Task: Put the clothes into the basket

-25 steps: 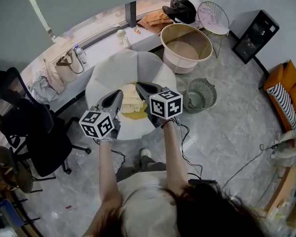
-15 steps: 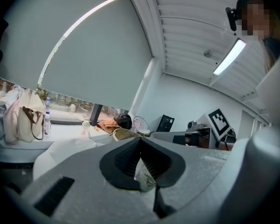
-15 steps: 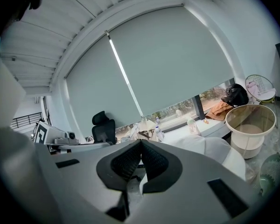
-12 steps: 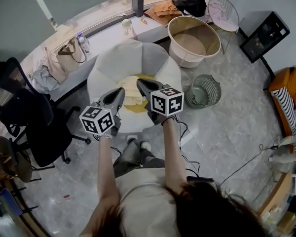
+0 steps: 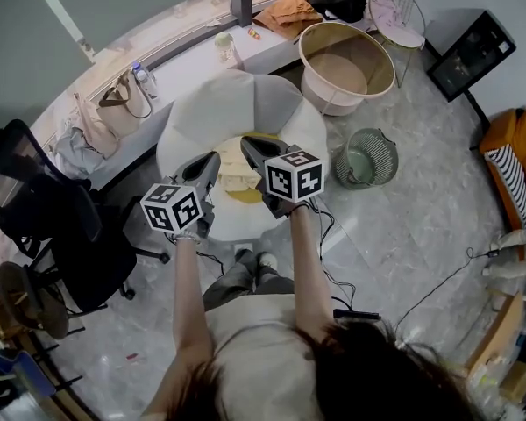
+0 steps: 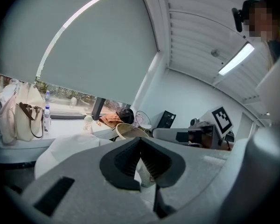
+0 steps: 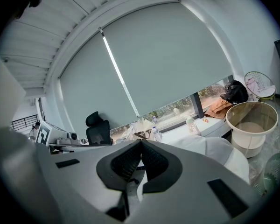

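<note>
Clearance around the work area is uneven. The white cushioned seat (image 5: 219, 112) has a long window ledge (image 5: 171, 68) close behind it, a black office chair (image 5: 48, 226) to the left, and open tiled floor (image 5: 421, 226) to the right and front. A loose cable (image 5: 438, 286) crosses that floor. A green wire bin (image 5: 368, 158) stands just beside the seat's right edge.

The clothes (image 5: 231, 175), a cream and yellow heap, lie on the seat. The basket (image 5: 329, 102), round and beige, stands on the floor past the seat's far right edge, apart from the clothes.

The left gripper (image 5: 212, 158) and the right gripper (image 5: 248, 142) hang side by side above the heap. Neither is seen touching it. In its own view the left gripper (image 6: 139, 140) has its pads meeting at the tips with nothing between them. The right gripper (image 7: 141, 141) likewise has its jaws together and empty.

Both grippers and their marker cubes cover the near part of the heap and the seat's front edge. How many garments the heap holds cannot be made out.
</note>
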`<action>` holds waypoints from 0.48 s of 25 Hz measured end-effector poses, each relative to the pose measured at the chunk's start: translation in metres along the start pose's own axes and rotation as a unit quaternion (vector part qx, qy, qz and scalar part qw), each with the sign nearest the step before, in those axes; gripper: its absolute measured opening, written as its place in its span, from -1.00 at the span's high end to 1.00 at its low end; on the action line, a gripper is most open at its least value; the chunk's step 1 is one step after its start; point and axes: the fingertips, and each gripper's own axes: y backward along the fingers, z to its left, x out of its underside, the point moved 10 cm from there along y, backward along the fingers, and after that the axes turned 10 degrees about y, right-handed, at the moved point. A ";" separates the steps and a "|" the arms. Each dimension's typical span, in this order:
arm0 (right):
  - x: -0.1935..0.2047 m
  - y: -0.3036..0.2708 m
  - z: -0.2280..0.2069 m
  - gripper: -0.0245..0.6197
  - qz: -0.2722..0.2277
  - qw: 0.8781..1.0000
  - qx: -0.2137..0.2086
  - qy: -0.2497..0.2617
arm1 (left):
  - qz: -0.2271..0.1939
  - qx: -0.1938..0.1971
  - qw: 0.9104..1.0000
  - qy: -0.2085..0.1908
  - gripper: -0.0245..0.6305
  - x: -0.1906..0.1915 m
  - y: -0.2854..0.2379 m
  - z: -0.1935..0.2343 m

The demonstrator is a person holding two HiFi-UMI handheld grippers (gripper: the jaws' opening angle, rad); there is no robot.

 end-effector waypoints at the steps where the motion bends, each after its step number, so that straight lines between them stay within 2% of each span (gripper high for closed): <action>1: -0.001 -0.005 -0.001 0.90 0.000 1.000 0.001 -0.001 | 0.002 0.001 1.000 0.000 0.89 -0.003 -0.002 0.005; 12: -0.002 -0.061 -0.018 0.90 0.013 1.000 0.015 -0.013 | 0.024 -0.009 1.000 0.010 0.89 -0.023 -0.022 0.059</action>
